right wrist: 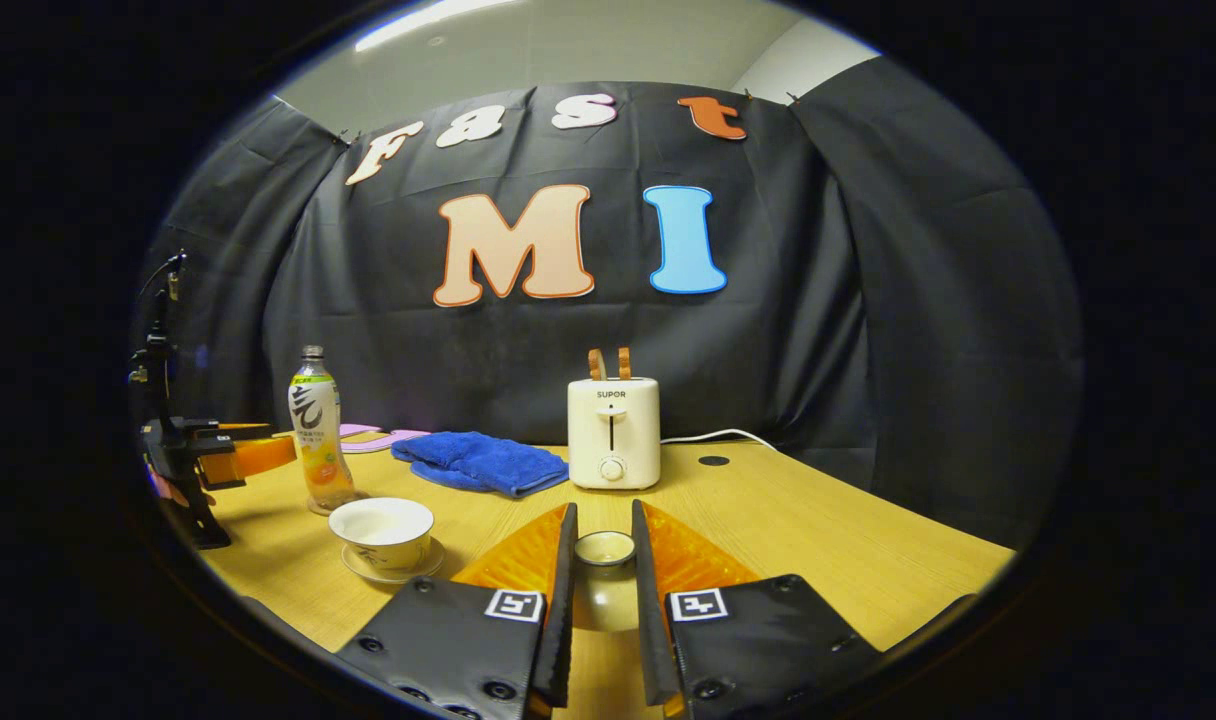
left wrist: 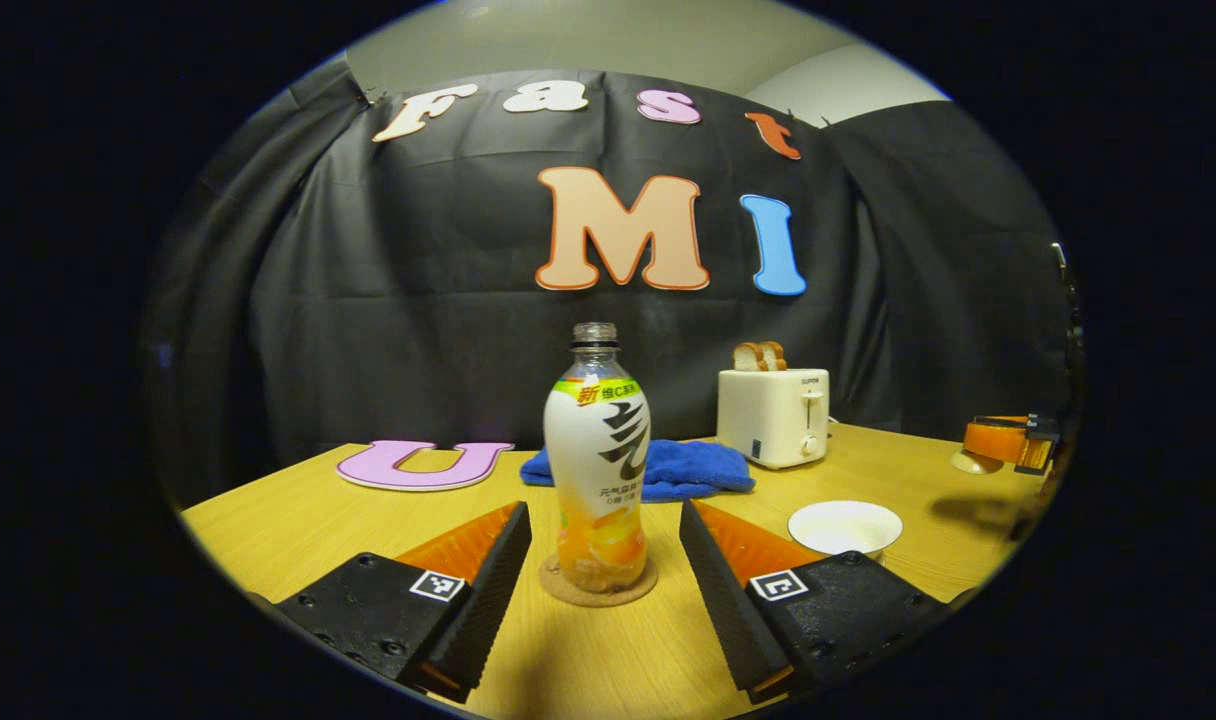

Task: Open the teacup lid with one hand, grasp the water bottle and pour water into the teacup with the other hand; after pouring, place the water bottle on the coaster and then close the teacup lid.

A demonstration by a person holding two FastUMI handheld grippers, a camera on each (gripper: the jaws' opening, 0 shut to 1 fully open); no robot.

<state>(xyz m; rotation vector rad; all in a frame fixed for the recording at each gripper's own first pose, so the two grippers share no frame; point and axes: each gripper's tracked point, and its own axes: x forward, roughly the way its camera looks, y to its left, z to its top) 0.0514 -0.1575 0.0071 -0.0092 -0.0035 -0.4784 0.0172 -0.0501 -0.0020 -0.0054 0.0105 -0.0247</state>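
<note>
An uncapped water bottle (left wrist: 598, 460) with a white and orange label stands upright on a round cork coaster (left wrist: 598, 592). My left gripper (left wrist: 602, 510) is open, one finger on each side of the bottle with a gap on both sides. The white teacup (right wrist: 381, 528) sits lidless on its saucer (right wrist: 393, 573), right of the bottle (right wrist: 318, 430). My right gripper (right wrist: 602, 515) is shut on the knob of the teacup lid (right wrist: 605, 550), holding it above the table to the cup's right. The left gripper (right wrist: 263, 453) appears far left in the right gripper view, beside the bottle.
A white toaster (right wrist: 613, 432) with bread slices stands at the back of the wooden table (right wrist: 828, 540), its cord trailing right. A folded blue cloth (right wrist: 478, 462) lies behind the cup. A flat lilac letter shape (left wrist: 423, 463) lies at the back left.
</note>
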